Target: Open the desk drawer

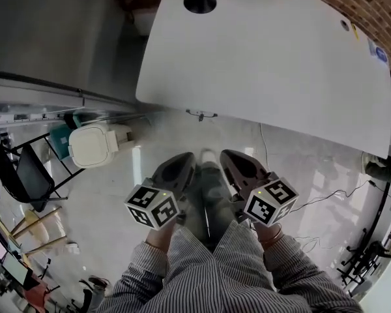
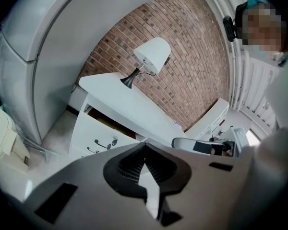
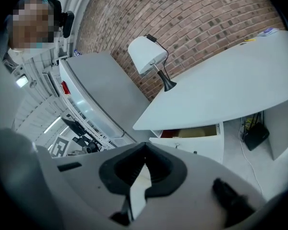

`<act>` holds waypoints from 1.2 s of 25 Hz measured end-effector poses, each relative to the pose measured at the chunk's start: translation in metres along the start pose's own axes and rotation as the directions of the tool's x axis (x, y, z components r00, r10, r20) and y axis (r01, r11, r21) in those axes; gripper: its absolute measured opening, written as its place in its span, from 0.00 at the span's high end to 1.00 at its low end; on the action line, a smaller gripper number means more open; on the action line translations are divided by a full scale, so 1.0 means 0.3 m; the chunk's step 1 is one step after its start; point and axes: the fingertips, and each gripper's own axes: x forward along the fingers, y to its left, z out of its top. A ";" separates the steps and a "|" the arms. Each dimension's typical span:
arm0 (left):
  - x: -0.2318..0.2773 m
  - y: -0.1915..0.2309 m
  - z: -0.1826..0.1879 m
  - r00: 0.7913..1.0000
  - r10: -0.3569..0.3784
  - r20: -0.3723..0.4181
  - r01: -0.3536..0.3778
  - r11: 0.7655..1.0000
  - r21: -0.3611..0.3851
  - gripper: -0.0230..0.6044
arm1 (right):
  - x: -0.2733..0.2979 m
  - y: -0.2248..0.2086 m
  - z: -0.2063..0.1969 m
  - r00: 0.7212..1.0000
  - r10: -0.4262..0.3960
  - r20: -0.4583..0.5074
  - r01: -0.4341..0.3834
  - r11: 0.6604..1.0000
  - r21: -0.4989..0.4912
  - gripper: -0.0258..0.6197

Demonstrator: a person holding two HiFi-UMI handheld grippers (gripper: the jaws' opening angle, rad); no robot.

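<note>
The white desk (image 1: 267, 57) fills the top of the head view, with a drawer handle (image 1: 201, 115) showing just under its near edge. Both gripper views show the drawer unit under the desk; its top drawer (image 2: 107, 128) (image 3: 200, 145) stands a little out, with a brown gap above its front. My left gripper (image 1: 186, 158) (image 2: 144, 148) and right gripper (image 1: 227, 154) (image 3: 144, 150) are shut and empty. They hang side by side over the floor close to my body, short of the desk and pointing toward it.
A white lamp (image 2: 151, 55) (image 3: 146, 54) stands on the desk's left end against the brick wall. A white lidded bin (image 1: 94, 145) sits on the floor left of the grippers. A tall grey cabinet (image 1: 52, 31) stands left of the desk. Black cables (image 1: 326, 194) trail at right.
</note>
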 end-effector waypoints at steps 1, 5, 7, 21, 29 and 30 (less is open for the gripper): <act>0.006 0.013 -0.014 1.000 0.002 0.001 -0.002 1.000 -0.018 0.94 | 0.009 -0.008 -0.011 1.000 -0.002 -0.006 0.002 1.000 0.003 0.93; 0.036 0.056 -0.061 1.000 0.009 0.013 -0.008 0.998 -0.063 0.94 | 0.031 -0.052 -0.051 1.000 -0.010 -0.023 0.010 1.000 0.017 0.94; 0.044 0.090 -0.068 0.999 0.026 0.027 -0.024 0.997 -0.075 0.94 | 0.049 -0.069 -0.072 1.000 -0.006 -0.026 0.007 0.999 0.031 0.93; 0.128 0.248 -0.171 0.998 0.061 -0.013 -0.062 0.991 -0.116 0.94 | 0.208 -0.168 -0.192 0.997 0.042 -0.063 -0.036 0.994 0.099 0.93; 0.186 0.345 -0.218 0.996 0.089 -0.013 -0.090 0.982 -0.167 0.94 | 0.262 -0.234 -0.245 0.998 0.030 -0.051 -0.022 0.988 0.155 0.93; 0.197 0.350 -0.217 0.996 0.088 -0.006 -0.088 0.981 -0.173 0.94 | 0.266 -0.245 -0.249 0.998 0.027 -0.049 -0.019 0.986 0.165 0.93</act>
